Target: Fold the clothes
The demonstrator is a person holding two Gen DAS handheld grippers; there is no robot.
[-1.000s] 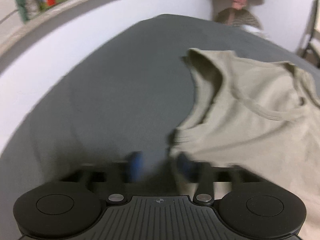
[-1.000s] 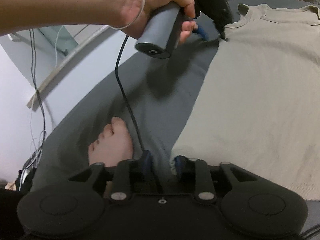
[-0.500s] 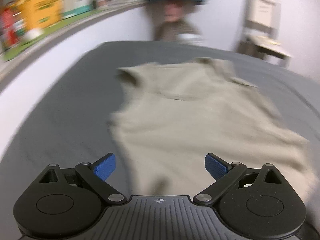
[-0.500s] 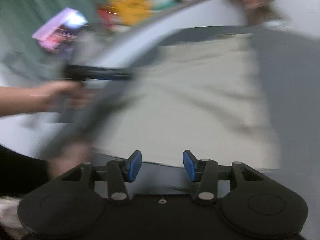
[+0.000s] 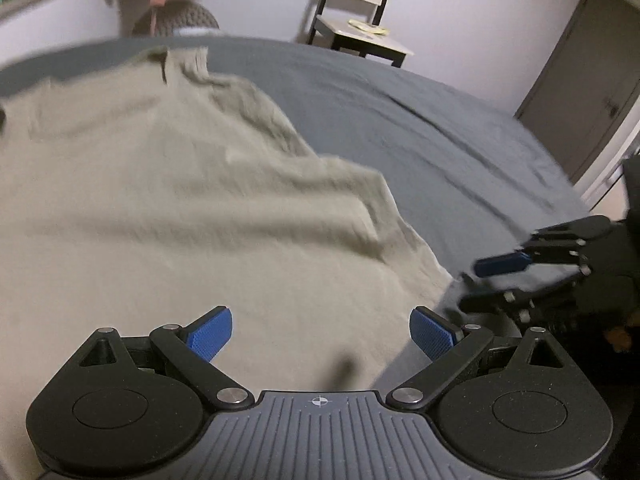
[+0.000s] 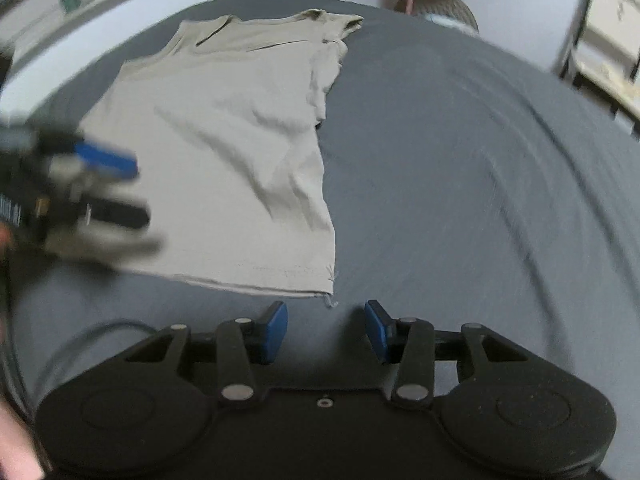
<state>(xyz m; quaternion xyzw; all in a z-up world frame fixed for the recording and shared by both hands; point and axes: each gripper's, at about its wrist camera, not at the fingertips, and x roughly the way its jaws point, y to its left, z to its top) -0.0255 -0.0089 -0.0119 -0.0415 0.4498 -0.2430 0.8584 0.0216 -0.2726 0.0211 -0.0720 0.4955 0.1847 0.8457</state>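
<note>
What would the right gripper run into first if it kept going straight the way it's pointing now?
Probably the near hem corner of the beige tank top, lying just ahead of the open right gripper on the grey bedsheet. Height above the sheet is unclear.

I see a beige sleeveless top (image 6: 224,148) lying flat, lightly wrinkled, upper left of frame, hem toward bottom.

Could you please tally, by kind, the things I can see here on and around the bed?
Beige top: 1
Grey bed: 1
Chair: 1
Handheld tools: 2, left tool open and right tool open
Total: 5
</note>
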